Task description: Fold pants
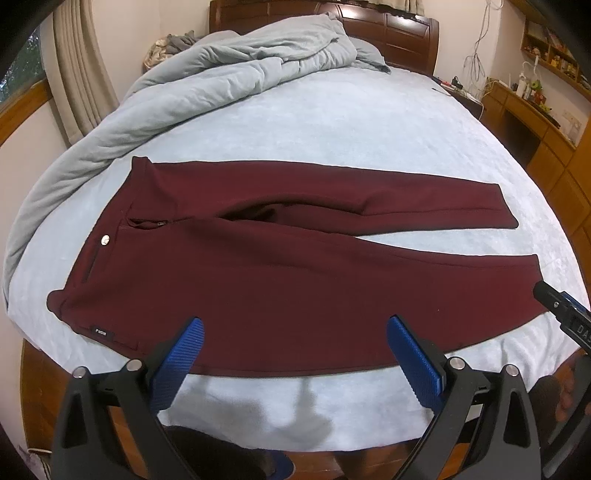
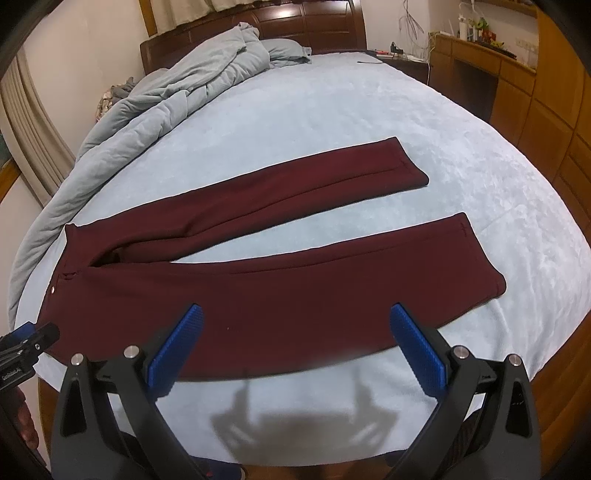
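Maroon pants [image 1: 280, 273] lie flat on the bed, waistband at the left, both legs spread toward the right; they show in the right wrist view [image 2: 266, 295] too. My left gripper [image 1: 295, 325] is open and empty, held above the pants' near edge by the hip. My right gripper [image 2: 295, 314] is open and empty, held above the near leg. Each gripper shows at the edge of the other's view: the right one [image 1: 565, 314] and the left one [image 2: 26, 343].
The pale blue bed sheet [image 1: 351, 122] has a bunched grey duvet [image 1: 207, 77] at the far left and a dark wooden headboard [image 1: 399, 29] behind. Wooden cabinets and a desk [image 1: 546, 147] stand to the right. The bed's wooden footboard [image 1: 33, 373] is below me.
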The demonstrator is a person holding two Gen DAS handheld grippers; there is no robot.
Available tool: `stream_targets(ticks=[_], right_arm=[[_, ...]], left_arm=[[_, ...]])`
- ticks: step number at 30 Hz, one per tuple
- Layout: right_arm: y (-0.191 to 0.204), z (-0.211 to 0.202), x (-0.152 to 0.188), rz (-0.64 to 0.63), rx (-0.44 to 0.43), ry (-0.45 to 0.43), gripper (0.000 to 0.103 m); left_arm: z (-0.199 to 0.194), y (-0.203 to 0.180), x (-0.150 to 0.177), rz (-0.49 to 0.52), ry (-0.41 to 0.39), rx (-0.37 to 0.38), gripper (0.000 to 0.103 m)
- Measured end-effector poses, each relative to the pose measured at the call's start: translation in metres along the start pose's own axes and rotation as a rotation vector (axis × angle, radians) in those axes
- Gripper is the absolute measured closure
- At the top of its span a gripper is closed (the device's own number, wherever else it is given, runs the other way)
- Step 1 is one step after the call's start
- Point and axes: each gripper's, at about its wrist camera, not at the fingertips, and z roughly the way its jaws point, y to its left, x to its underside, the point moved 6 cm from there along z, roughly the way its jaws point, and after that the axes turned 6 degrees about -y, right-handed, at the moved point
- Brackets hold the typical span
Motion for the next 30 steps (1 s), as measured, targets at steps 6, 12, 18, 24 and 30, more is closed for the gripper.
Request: stream_targets(ticks=[6,12,18,24,30], right_arm=[[-0.0015,-0.0005,-0.0019,-0.002,0.003,-0.001,0.003],[-0.0004,-0.001,-0.0021,-0.009,0.005,-0.004,0.003],[-0.0001,-0.0013,-0.0021,-0.011,0.007,-0.007,0.003],[-0.0005,-0.0014,-0.0023,-0.011,0.006,-0.007,0.003],[0.001,-0.002,-0.0019,-0.014,0.01,-0.01,0.003]], left_arm=[[0.0012,0.0006,0.0013,0.001,0.003,-0.005,0.004],[0.0023,0.0003,0.0015,0.003,0.004,-0.005,0.004],[0.0022,-0.0002,0.0024,0.007,0.004,-0.007,0.004],[0.0032,0.0003,0.002,0.009,0.005,-0.007,0.004],[0.0037,-0.0005,0.001,0.009,0.003,-0.007,0.004]])
